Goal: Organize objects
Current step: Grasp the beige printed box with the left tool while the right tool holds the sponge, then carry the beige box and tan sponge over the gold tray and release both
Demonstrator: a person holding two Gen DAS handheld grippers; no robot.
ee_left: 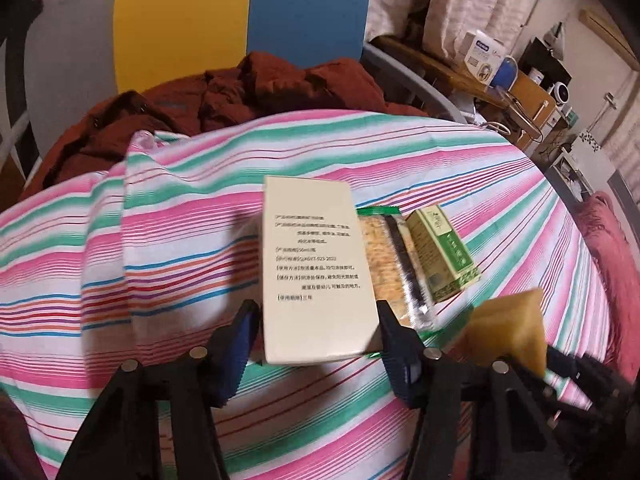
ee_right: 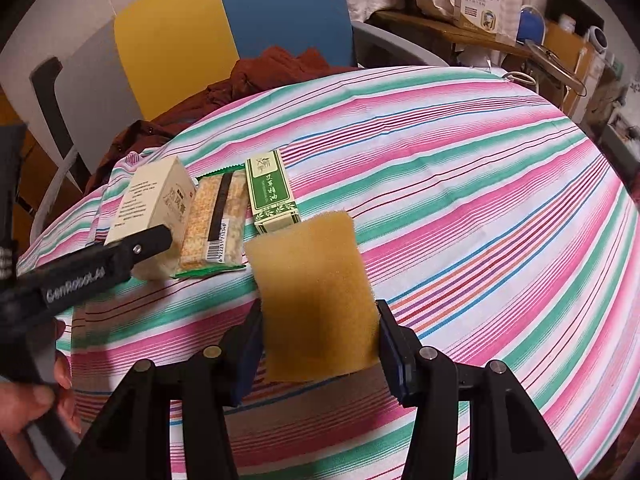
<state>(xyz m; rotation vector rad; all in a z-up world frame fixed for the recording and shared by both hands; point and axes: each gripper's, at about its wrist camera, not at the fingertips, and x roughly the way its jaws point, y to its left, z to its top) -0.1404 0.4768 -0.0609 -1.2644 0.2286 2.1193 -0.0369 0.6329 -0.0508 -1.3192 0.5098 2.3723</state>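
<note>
A cream box [ee_left: 316,264] with printed text lies on the striped cloth [ee_left: 400,148], and my left gripper [ee_left: 318,340] is shut on its near end, one pad on each long side. To its right lie a cracker packet [ee_left: 390,264] and a green box [ee_left: 440,256], side by side and touching. My right gripper [ee_right: 318,344] is shut on a yellow sponge [ee_right: 316,304], held just above the cloth near the green box [ee_right: 272,196]. The right wrist view also shows the cream box [ee_right: 156,200], the cracker packet [ee_right: 216,220] and one left-gripper finger [ee_right: 148,242] against the box.
A red-brown garment [ee_left: 248,92] is bunched at the cloth's far edge, with blue and yellow boards [ee_left: 304,12] behind it. A wooden shelf [ee_left: 432,64] with a white carton [ee_left: 482,56] stands at the back right. A person's hand [ee_right: 24,408] holds the left gripper.
</note>
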